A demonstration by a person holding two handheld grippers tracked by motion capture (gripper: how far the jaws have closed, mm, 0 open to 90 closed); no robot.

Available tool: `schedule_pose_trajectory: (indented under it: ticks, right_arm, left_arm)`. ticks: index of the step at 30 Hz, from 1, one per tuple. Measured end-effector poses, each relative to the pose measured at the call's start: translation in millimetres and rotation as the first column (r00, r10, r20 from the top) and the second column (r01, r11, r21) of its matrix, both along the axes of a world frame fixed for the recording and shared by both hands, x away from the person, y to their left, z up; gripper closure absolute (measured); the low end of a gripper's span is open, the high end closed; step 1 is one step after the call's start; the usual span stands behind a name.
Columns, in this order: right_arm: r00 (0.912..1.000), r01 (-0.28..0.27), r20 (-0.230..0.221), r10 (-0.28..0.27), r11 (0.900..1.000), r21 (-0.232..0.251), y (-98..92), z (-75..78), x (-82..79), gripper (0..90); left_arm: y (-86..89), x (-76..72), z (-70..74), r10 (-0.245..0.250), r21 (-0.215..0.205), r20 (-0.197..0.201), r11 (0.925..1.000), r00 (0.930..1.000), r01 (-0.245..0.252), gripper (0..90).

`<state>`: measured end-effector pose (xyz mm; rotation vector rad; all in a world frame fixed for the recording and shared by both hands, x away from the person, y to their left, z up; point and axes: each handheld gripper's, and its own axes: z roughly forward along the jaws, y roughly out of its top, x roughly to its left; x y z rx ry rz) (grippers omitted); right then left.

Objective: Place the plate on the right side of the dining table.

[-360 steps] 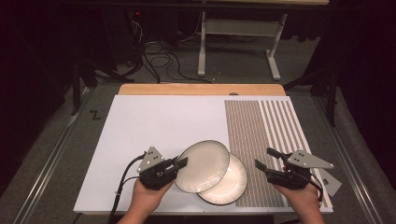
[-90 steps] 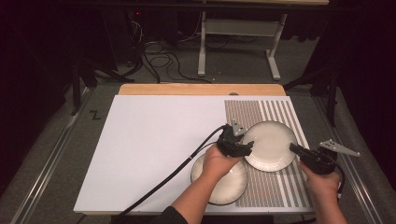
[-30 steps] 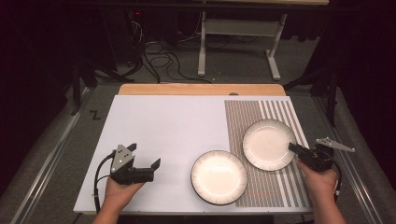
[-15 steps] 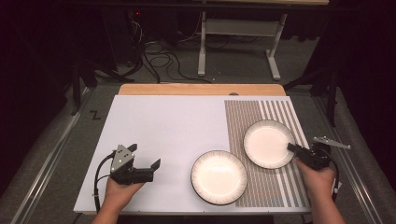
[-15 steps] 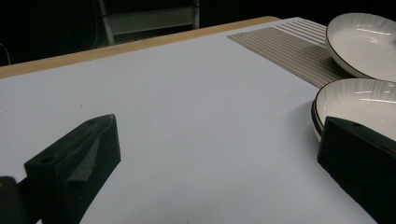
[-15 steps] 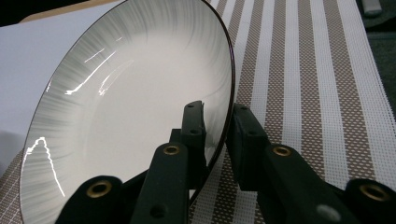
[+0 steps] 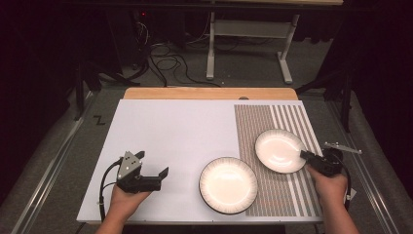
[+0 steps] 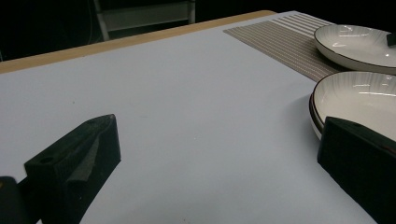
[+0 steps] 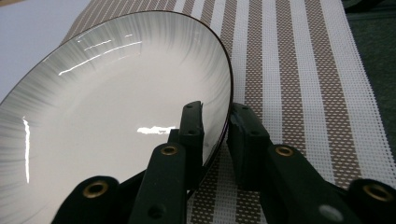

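I see the white table (image 7: 170, 131) with the striped mat (image 7: 285, 161) on its right side. On that mat sits the plate (image 7: 280, 150). My right gripper (image 9: 215, 128) straddles its near rim, jaws just easing apart with the rim between them. My left gripper (image 7: 155, 176) rests spread wide, holding nothing.

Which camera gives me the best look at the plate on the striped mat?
The right gripper view: the plate is close up, rim between the right tongs. The high view shows it whole but small; the left gripper view catches its far edge.
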<state>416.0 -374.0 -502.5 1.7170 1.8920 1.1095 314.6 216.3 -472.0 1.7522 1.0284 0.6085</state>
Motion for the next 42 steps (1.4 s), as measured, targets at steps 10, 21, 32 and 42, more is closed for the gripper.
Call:
schedule_pose_trajectory:
  ticks: [10, 21, 32, 42]
  right_arm:
    - [0.9998, -0.012, 0.018, 0.012, 1.0, -0.002, -1.0, 0.9, -1.3, 71.8]
    - [0.9696, -0.149, 0.188, 0.157, 0.987, -0.056, 15.4, 31.9, -24.9, 55.8]
    - [0.894, -0.343, 0.262, 0.364, 0.931, -0.125, 68.9, 54.0, -48.2, 32.0]
    - [0.8179, -0.469, 0.308, 0.486, 0.873, -0.131, 117.7, 62.0, -70.2, 11.4]
  left_arm:
    - [-0.7, 0.4, 0.0, -0.007, -0.013, -0.006, 0.9999, 1.0, 0.007, 0.2]
    - [-6.1, -2.0, 2.5, -0.028, -0.011, -0.005, 0.9996, 0.9996, 0.028, 0.6]
    - [-11.0, -6.3, 8.0, -0.056, 0.013, 0.006, 0.9984, 0.9984, 0.056, 0.6]
    - [-7.0, -11.0, 14.7, -0.053, -0.005, 0.032, 0.9986, 0.9981, 0.053, 0.5]
